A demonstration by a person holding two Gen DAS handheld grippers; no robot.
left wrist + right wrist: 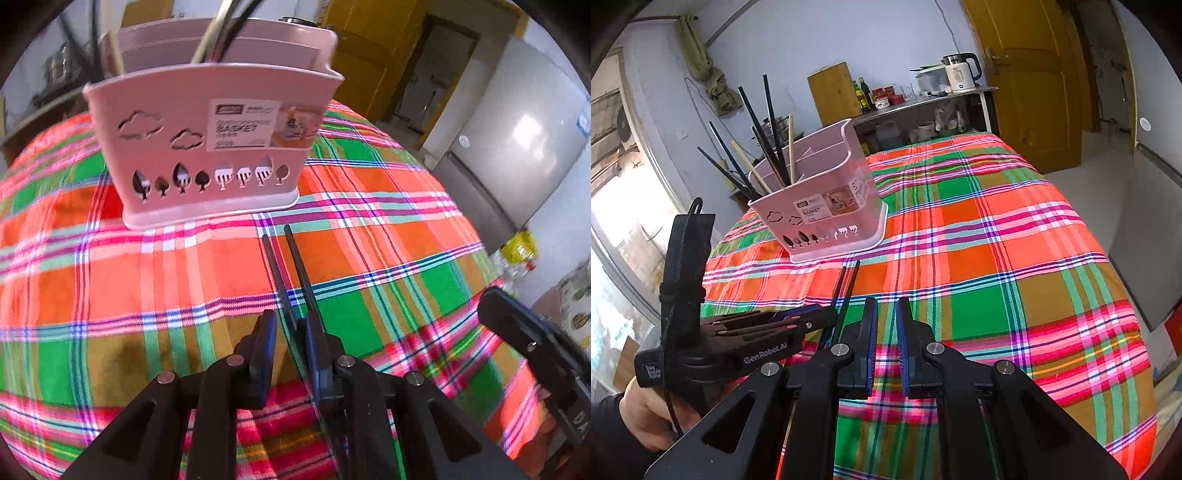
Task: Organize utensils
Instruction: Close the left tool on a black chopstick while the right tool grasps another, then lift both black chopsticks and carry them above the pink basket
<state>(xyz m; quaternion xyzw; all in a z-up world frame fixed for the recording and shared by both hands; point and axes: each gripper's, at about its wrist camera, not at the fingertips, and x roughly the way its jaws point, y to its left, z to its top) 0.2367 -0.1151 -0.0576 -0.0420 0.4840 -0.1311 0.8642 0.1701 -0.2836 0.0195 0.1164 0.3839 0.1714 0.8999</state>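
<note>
A pink utensil basket [207,147] stands at the far side of the plaid tablecloth. Several black and pale chopsticks [764,140] stand upright in the basket's [827,199] left compartment. Two black chopsticks [291,273] lie on the cloth in front of it, with their far tips near its base. My left gripper [290,325] straddles their near ends. Its jaws stand slightly apart, the sticks sit against the right finger, and cloth shows beside the left one. From the right wrist, the left gripper [827,314] crosses those sticks [846,288]. My right gripper [886,314] hovers just right of it, narrowly open and empty.
The plaid cloth [997,258] covers the whole table, whose edge drops off at the right. A hand [642,410] grips the left gripper's handle. A shelf holds a kettle [960,74], bottles and a wooden board [833,92]. A yellow door [1027,92] and a grey fridge [517,147] stand beyond.
</note>
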